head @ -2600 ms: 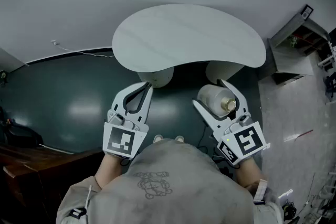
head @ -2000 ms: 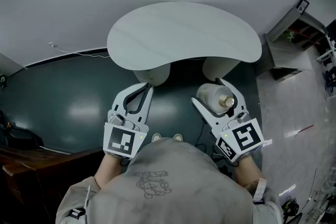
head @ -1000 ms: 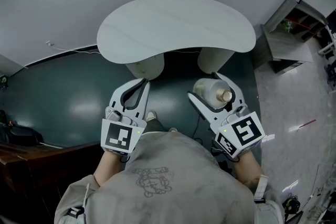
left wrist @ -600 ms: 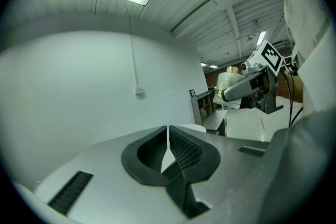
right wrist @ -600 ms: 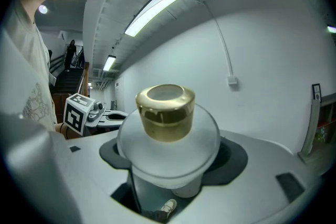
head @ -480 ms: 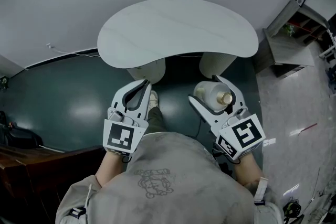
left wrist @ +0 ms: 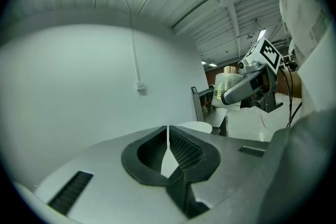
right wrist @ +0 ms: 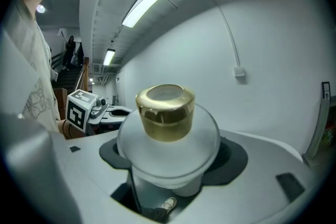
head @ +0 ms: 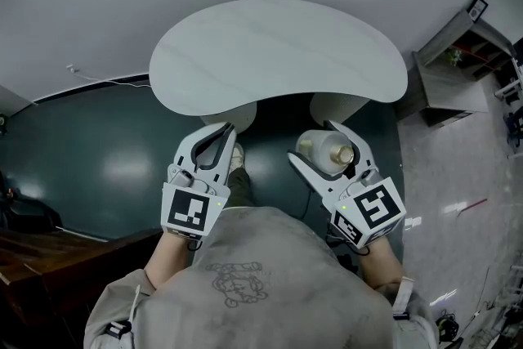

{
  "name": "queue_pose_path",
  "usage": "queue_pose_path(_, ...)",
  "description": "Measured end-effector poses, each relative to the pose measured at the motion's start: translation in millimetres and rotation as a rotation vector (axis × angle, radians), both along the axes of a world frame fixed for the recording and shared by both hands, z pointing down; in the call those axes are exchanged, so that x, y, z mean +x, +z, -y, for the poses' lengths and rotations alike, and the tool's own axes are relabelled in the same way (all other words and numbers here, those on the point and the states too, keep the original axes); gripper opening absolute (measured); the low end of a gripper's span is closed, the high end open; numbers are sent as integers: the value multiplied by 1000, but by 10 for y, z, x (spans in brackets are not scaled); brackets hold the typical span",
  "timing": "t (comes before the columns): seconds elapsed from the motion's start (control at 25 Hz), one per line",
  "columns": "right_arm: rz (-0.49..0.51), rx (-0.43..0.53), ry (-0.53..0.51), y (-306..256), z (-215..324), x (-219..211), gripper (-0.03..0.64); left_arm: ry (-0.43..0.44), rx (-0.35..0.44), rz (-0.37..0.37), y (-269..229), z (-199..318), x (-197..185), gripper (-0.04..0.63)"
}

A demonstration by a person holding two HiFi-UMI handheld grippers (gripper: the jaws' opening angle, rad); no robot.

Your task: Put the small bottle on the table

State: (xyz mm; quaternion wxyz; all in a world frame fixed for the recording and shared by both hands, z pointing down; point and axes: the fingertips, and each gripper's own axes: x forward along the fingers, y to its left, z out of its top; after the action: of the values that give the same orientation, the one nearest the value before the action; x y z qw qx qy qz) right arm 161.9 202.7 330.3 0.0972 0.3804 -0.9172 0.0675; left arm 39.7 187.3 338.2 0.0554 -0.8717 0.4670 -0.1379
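Jaws of our right gripper (head: pixel 315 145) pinch the small bottle (right wrist: pixel 160 157) by its frosted body, with the gold cap (right wrist: pixel 165 112) pointing forward. We hold it in the air just short of the white table (head: pixel 278 53), above the dark floor (head: pixel 106 151). Our left gripper (head: pixel 222 133) sits beside it, jaws pressed together on nothing, near the table's edge.

- small frosted white bottle (head: pixel 323 153), shiny gold cap (right wrist: pixel 165 112): clamped between the jaws of the right gripper (head: pixel 315 145), lying sideways, cap toward the holder, off the table, near its front edge
- white kidney-shaped table (head: pixel 278 53): smooth top, two pale round legs
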Motion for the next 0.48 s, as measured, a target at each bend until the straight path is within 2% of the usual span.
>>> queue_pose_path(0.24,-29,-28,-1,90,480,-173,322,-8,-27,-11,86,484,-191,25)
queue_pose_path(0.48,-45,-23,17,63,1100,-389,322,14,-34,10,151,1066,-422,25)
